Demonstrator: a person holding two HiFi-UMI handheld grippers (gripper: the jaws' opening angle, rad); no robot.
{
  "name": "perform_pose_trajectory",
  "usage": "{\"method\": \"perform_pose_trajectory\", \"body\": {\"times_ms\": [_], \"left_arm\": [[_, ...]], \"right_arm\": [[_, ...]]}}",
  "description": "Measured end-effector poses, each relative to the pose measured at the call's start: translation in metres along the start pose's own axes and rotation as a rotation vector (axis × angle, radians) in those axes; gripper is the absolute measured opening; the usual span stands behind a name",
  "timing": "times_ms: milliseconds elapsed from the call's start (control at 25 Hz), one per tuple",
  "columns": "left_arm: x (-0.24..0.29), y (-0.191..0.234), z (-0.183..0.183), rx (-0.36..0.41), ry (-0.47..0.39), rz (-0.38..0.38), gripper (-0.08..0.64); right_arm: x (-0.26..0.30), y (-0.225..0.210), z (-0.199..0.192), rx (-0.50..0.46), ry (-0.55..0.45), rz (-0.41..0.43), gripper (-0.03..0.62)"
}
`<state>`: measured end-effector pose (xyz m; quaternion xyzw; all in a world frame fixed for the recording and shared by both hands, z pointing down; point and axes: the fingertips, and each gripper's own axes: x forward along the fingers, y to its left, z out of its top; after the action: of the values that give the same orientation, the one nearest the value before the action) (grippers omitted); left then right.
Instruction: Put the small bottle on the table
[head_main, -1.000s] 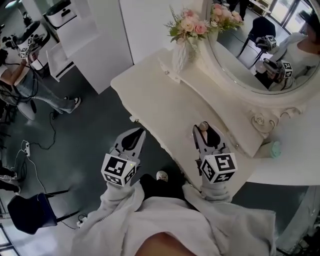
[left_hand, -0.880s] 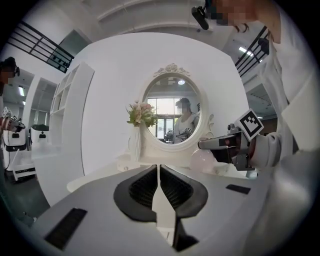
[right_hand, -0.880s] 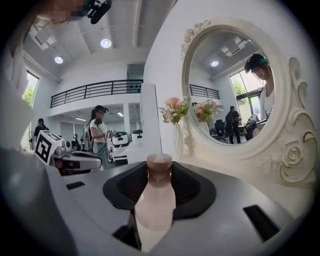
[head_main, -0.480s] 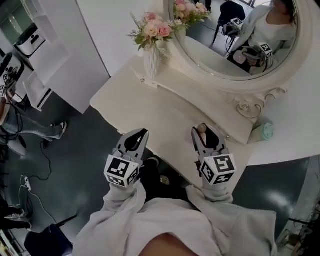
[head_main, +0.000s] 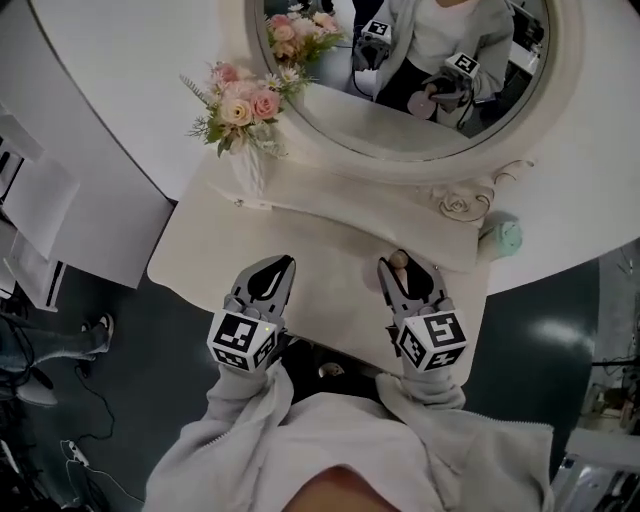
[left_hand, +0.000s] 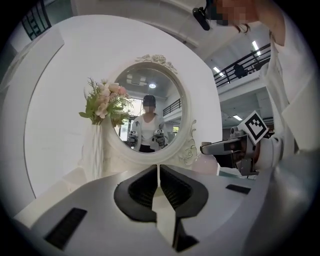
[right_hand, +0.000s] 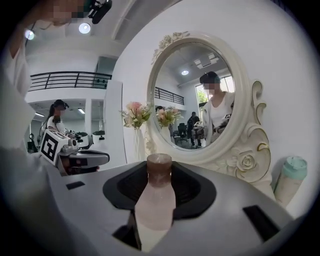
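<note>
A small pale pink bottle (right_hand: 155, 200) with a brown cap (head_main: 399, 260) stands between the jaws of my right gripper (head_main: 404, 272), which is shut on it above the near right part of the cream dressing table (head_main: 330, 250). The bottle's neck points forward toward the oval mirror (right_hand: 200, 100). My left gripper (head_main: 268, 280) hangs over the table's near left edge with its jaws together and nothing in them; in the left gripper view (left_hand: 159, 187) the pads meet. In that view the right gripper (left_hand: 227, 148) shows at the right.
A white vase of pink flowers (head_main: 240, 110) stands at the table's back left. A mint-capped bottle (head_main: 500, 238) sits at the right beside the mirror's carved frame (head_main: 455, 205). Dark floor lies on both sides of the table. White panels stand at the left.
The head view has swung so the table and mirror now lie straight ahead and closer. Both grippers have kept their poses, the right still holding the bottle.
</note>
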<state>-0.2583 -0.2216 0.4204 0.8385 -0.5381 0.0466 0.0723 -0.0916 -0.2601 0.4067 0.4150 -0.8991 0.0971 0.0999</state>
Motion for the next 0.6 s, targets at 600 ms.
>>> {"method": "perform_pose_trajectory", "body": {"times_ms": [600], "left_arm": [[0.056,-0.004,0.006,0.041,0.020,-0.318,0.029]], "right_arm": [[-0.015,-0.021,-0.001,0.065,-0.028,-0.288,0.160]]}}
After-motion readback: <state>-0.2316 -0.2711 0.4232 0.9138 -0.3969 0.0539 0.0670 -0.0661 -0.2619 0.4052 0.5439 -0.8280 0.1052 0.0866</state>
